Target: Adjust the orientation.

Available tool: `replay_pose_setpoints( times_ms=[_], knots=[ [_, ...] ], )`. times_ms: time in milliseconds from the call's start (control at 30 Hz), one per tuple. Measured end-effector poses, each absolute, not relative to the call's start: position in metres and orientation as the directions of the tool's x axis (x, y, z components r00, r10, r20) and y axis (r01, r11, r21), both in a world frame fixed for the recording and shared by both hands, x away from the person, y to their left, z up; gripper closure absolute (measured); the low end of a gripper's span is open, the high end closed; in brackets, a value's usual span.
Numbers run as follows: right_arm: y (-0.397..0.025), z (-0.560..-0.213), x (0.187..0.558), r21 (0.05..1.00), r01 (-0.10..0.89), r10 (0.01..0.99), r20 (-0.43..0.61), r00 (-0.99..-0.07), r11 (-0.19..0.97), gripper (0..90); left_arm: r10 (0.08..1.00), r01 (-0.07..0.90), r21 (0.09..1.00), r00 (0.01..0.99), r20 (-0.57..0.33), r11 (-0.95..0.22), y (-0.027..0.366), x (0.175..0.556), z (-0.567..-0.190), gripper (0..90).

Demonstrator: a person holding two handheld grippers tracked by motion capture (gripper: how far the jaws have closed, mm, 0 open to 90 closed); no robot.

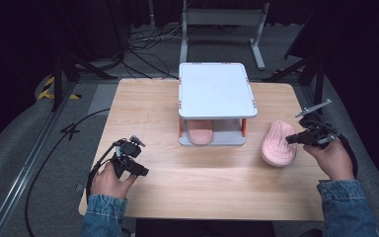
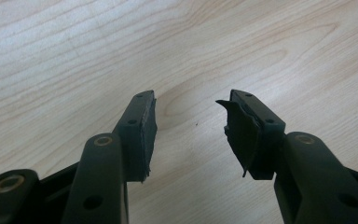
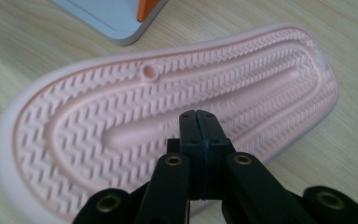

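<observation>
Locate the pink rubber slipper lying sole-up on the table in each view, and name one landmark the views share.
High view: the sole-up pink rubber slipper lies right of the white two-tier rack, at the right tongs.
Left gripper view: not in it; open tongs over the wooden table.
Right gripper view: slipper spans the frame behind the shut tongs.
Shared landmark: the rack's corner.

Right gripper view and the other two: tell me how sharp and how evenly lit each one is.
Right gripper view: slipper sole tread crisp, light soft and even, the shut tool slightly soft. Left gripper view: wood grain clear, the open tool dark but sharp. High view: table brightly lit, surroundings nearly black.
</observation>
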State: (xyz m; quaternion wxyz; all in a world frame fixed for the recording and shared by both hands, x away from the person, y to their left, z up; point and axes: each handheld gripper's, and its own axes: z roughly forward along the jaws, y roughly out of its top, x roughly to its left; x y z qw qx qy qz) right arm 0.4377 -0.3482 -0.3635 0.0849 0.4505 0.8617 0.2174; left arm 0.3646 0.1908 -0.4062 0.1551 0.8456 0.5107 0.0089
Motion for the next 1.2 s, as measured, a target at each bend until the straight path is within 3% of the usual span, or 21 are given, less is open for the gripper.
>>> replay_pose_setpoints(
  times_ms=[367,767,1200],
  knots=[
    [-0.335,-0.374,0.452,0.413,0.744,0.807,0.035,-0.589,0.525,89.7,0.877,0.873,0.271,0.456,-0.152,-0.406,0.202,0.359,-0.406,52.4],
    [-0.366,-0.377,0.432,0.407,0.780,0.847,0.031,-0.531,0.475,89.7,0.863,0.861,0.266,0.481,-0.154,-0.433,0.191,0.372,-0.408,51.9],
    [-0.404,-0.400,0.415,0.339,0.848,0.894,0.042,-0.447,0.408,89.6,0.833,0.834,0.257,0.533,-0.149,-0.488,0.174,0.393,-0.407,52.0]
  ],
)
